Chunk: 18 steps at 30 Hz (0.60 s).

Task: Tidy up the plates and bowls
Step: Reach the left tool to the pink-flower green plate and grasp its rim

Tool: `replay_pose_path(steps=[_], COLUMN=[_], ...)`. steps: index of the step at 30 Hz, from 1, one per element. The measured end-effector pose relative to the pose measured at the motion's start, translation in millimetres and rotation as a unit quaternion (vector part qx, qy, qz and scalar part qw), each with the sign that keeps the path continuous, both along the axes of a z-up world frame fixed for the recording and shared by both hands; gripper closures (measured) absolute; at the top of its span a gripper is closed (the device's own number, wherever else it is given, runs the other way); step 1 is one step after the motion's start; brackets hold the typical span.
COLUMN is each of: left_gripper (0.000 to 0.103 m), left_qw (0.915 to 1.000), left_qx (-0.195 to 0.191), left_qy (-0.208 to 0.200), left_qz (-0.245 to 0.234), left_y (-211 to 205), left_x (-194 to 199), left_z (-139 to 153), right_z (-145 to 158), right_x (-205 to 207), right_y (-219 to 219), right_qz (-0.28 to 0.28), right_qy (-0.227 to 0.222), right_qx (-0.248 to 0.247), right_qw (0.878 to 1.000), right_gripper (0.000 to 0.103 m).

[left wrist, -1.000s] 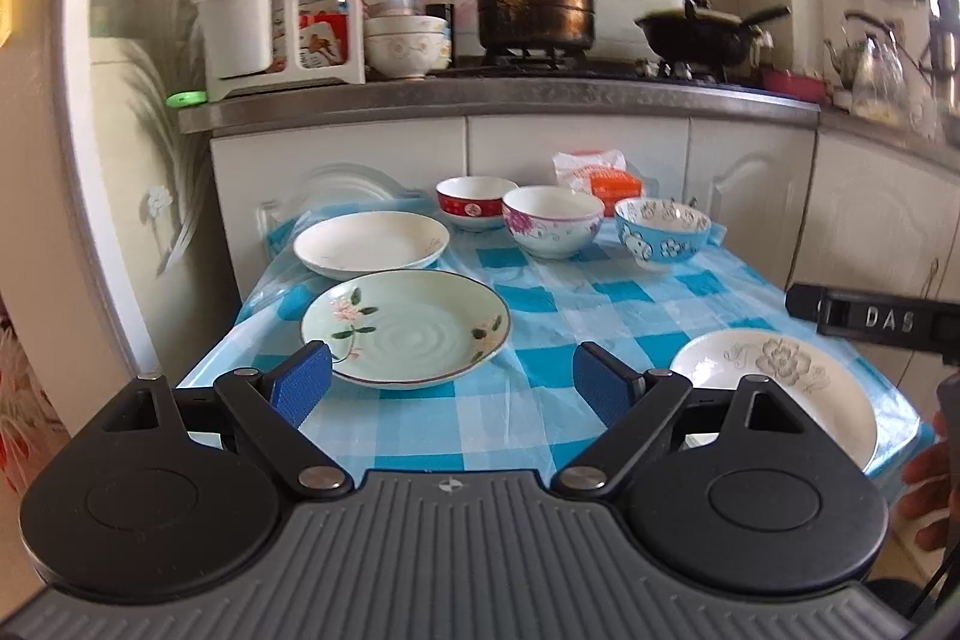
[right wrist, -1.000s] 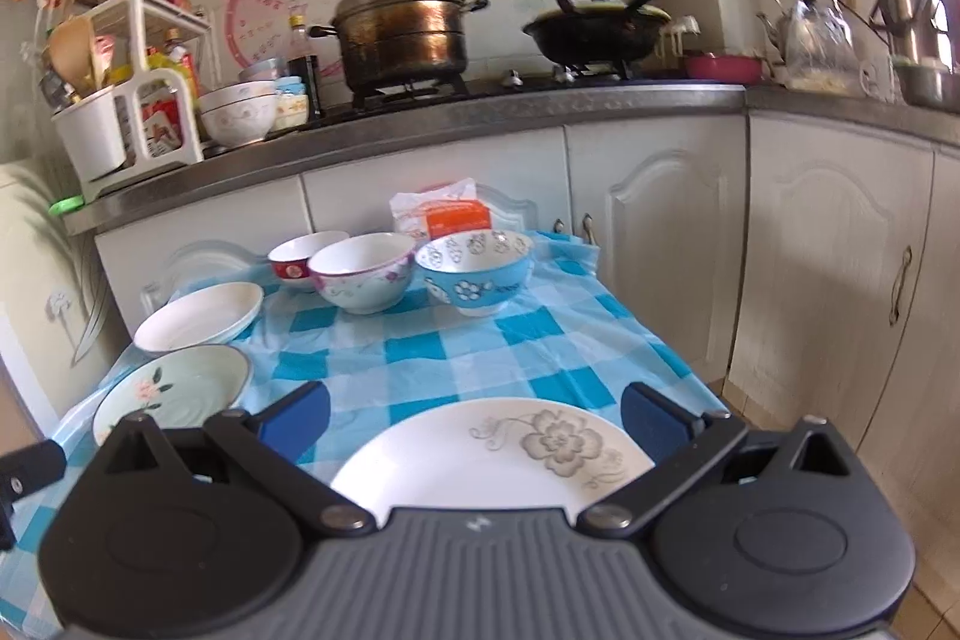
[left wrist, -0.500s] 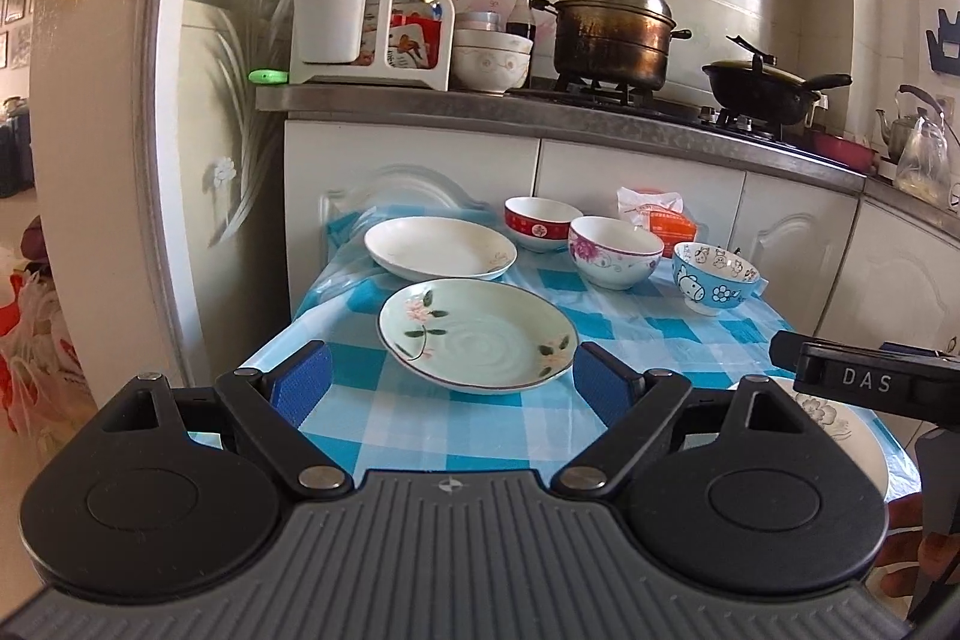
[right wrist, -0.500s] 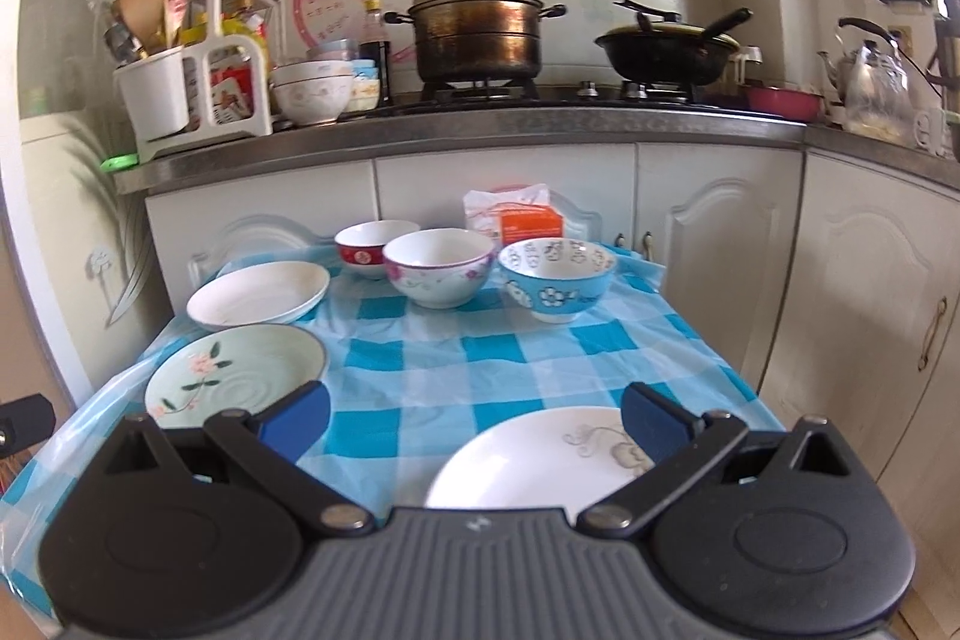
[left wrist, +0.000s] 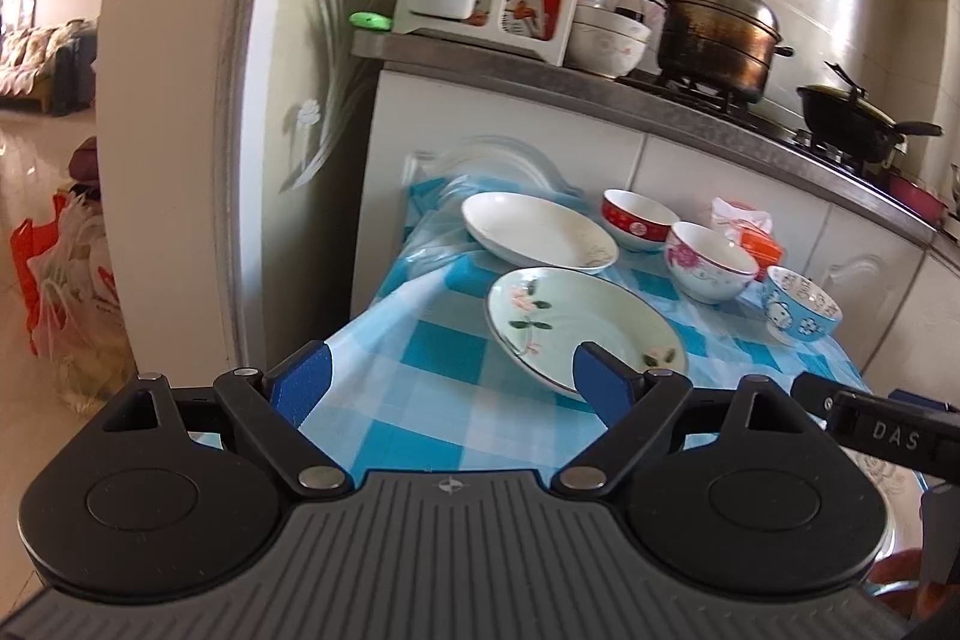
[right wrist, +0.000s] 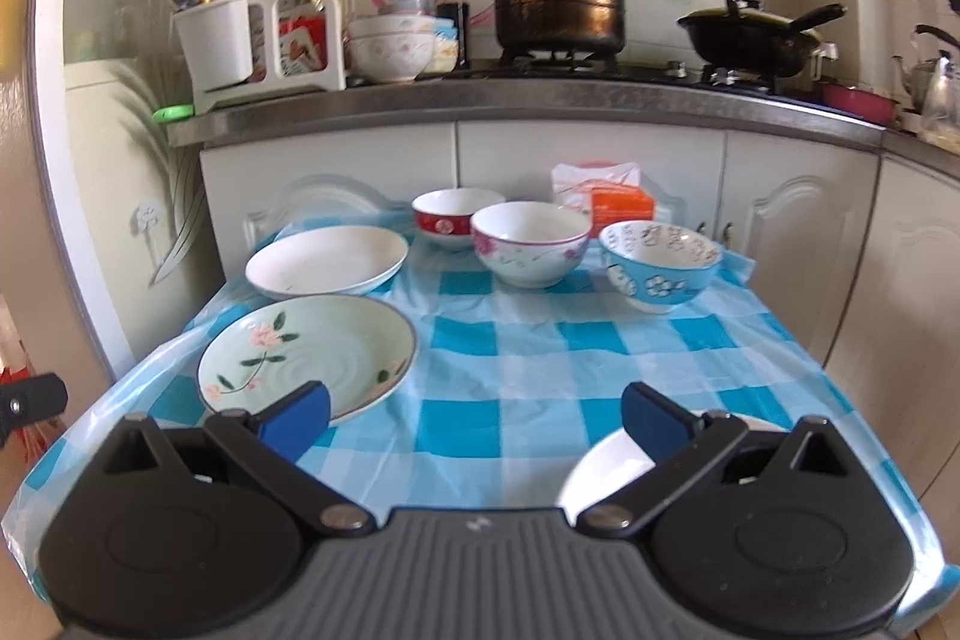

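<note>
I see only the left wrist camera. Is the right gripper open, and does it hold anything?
Observer: The right gripper is open and holds nothing.
Operator: I count two plates. Is there a third one?
Observer: Yes, a white plate lies at the near right corner of the checked cloth, partly hidden behind the gripper's right finger.
Operator: Does anything stand between it and the blue bowl?
Observer: No, only bare cloth lies between it and the blue bowl.

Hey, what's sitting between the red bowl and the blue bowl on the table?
The pink-flowered white bowl sits between the red bowl and the blue bowl, a little in front of the red one. The right wrist view shows it most clearly.
</note>
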<state>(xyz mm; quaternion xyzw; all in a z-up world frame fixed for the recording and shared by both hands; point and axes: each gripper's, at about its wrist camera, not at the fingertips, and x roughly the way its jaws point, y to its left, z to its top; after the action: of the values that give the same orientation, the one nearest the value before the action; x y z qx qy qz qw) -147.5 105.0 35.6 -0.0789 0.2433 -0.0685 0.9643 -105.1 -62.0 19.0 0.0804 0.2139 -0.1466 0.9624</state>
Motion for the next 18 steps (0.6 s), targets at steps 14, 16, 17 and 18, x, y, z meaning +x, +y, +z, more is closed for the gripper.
replay_pose_path(steps=[14, 16, 17, 18], left_gripper=[0.000, 0.000, 0.000, 0.000], left_qw=[0.9988, 0.9989, 0.9992, 0.9994], left_qx=[-0.026, -0.025, -0.023, -0.021], left_qy=[0.015, 0.012, 0.012, 0.013], left_qz=[0.039, 0.037, 0.031, 0.022], left_y=[16.9, 14.4, 11.5, 7.7], left_x=[74.8, 83.4, 88.0, 92.6], left_z=[0.1, 1.2, 0.6, -0.9], right_z=[-5.0, -5.4, -6.0, -7.1], right_x=[64.8, 78.3, 84.4, 90.3], right_y=[-18.1, -22.3, -25.1, -28.4], right_qz=[0.049, 0.057, 0.063, 0.067], right_qy=[0.017, 0.019, 0.017, 0.016], right_qx=[0.051, 0.059, 0.068, 0.080], right_qw=[0.997, 0.996, 0.996, 0.994], right_gripper=[0.001, 0.001, 0.001, 0.001])
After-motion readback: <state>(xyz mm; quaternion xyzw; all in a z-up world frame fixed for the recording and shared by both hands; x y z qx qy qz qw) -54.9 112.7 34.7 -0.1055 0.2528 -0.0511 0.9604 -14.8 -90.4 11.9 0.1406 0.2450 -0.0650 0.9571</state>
